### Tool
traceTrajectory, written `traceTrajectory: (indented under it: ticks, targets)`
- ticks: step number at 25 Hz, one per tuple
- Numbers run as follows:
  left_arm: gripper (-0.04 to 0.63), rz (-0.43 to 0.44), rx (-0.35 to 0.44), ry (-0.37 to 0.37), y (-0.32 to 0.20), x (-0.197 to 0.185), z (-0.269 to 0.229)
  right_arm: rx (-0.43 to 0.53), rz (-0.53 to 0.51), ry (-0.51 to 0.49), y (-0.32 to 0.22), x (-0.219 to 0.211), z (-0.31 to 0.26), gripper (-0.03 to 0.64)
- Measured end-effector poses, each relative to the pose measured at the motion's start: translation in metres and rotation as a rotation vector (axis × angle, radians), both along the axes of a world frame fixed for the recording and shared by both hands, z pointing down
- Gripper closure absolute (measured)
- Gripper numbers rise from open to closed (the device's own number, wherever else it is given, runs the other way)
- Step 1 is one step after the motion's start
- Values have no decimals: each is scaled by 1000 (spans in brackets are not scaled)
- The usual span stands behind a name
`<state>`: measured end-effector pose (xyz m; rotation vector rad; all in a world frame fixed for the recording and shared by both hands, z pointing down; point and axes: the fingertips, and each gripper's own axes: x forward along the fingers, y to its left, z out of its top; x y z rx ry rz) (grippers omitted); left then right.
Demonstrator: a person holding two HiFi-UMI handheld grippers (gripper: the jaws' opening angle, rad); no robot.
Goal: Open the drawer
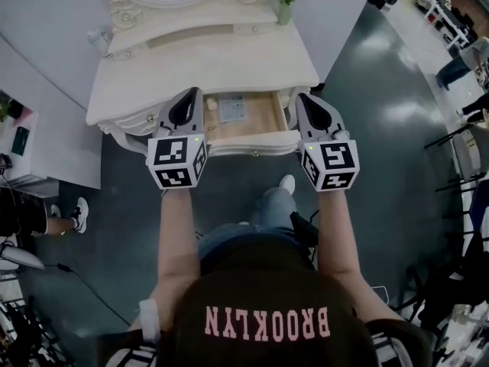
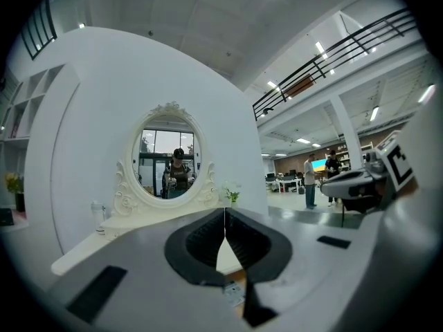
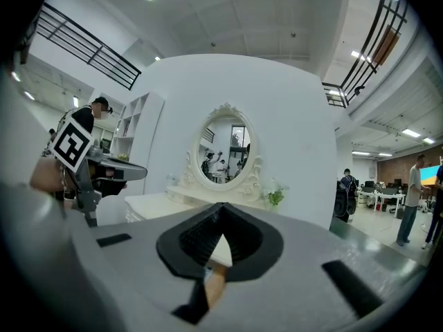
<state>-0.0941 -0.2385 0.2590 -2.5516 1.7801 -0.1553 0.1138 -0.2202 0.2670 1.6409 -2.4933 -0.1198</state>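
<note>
The cream dressing table (image 1: 153,82) has its middle drawer (image 1: 263,121) pulled out toward me, showing a wooden floor with a small printed card (image 1: 231,107) in it. My left gripper (image 1: 191,92) hovers over the drawer's left end, and its jaws meet with nothing between them. My right gripper (image 1: 302,96) hangs over the drawer's right end, likewise shut and empty. Neither touches the drawer front (image 1: 252,145). In the left gripper view the shut tips (image 2: 224,213) point level at the oval mirror (image 2: 168,161). The right gripper view shows its shut tips (image 3: 221,209).
A small vase with a plant (image 1: 283,6) and a little bottle (image 1: 99,37) stand at the back of the tabletop. A white shelf unit (image 1: 23,147) and a bystander's shoe (image 1: 80,212) are at the left. My own knee and shoe (image 1: 284,186) are below the drawer.
</note>
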Motion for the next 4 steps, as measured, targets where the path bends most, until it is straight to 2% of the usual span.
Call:
traceTrajectory:
  ticks: [4]
  targets:
    - [589, 3, 3, 0, 2, -1, 0, -5, 2, 4, 0, -3, 3, 621]
